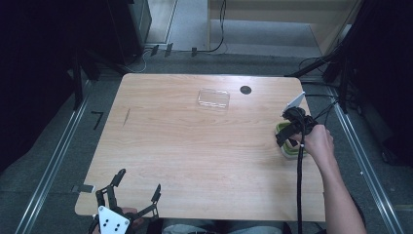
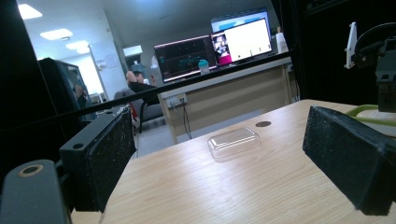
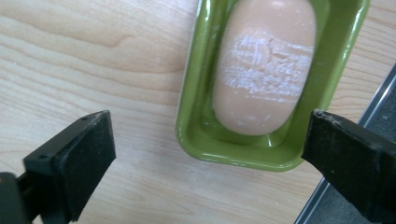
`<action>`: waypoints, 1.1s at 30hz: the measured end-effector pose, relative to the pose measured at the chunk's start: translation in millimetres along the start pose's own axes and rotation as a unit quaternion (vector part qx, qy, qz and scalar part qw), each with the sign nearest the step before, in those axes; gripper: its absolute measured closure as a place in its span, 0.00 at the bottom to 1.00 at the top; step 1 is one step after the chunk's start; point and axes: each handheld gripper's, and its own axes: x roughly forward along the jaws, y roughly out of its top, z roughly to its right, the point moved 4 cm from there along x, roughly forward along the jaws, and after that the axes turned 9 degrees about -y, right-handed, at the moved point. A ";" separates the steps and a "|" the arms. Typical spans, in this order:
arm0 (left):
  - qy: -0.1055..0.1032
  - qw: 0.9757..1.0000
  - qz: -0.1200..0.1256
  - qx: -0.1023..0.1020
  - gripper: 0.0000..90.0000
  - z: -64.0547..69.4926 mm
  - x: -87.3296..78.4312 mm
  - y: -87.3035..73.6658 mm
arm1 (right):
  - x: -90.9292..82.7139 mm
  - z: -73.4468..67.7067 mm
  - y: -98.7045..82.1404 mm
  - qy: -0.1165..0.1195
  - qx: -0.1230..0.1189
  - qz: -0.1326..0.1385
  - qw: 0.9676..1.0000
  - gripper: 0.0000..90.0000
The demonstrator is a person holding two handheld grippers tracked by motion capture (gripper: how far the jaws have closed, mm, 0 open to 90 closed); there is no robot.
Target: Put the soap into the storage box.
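Note:
A green soap dish (image 3: pixel 190 122) holding a peach-coloured bar of soap (image 3: pixel 266 65) stands near the table's right edge. My right gripper (image 3: pixel 208 128) hovers just above it, open, its jaws standing wide on either side of the dish's near end with nothing pressed between them. From above, the right gripper (image 1: pixel 288 132) covers most of the dish (image 1: pixel 281 128). My left gripper (image 1: pixel 139 181) rests at the table's front left edge, open and empty, pointing across the table. A clear plastic lid (image 1: pixel 213 98) lies at the back middle and lies ahead of the left gripper (image 2: pixel 224 163).
The wooden table (image 1: pixel 195 146) has a small dark round hole (image 1: pixel 245 89) right of the lid. The dish sits close to the table's right edge, beside a metal floor rail (image 1: pixel 360 161). Black cables trail from the right gripper.

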 end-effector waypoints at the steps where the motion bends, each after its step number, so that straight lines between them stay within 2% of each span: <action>1: 0.000 1.000 0.000 0.000 0.11 0.0 0.1 0.0 | -0.1 -1.2 -1.0 0.001 -0.002 0.001 1.000 0.01; 7: -0.001 1.000 0.000 0.000 0.11 0.1 0.8 -0.2 | 0.5 -8.3 -9.0 0.011 -0.014 0.001 1.000 0.00; 18: -0.001 1.000 -0.001 0.001 0.11 0.2 0.2 0.0 | -3.7 -18.2 -23.7 0.012 -0.038 0.003 0.999 0.00; 24: -0.002 1.000 0.000 0.001 0.11 0.6 0.8 0.0 | -5.5 -28.7 -32.6 0.018 -0.052 0.005 0.998 0.00; 33: -0.002 1.000 0.000 0.001 0.11 0.5 0.5 0.0 | -4.0 -47.3 -48.8 0.018 -0.086 0.003 0.996 0.00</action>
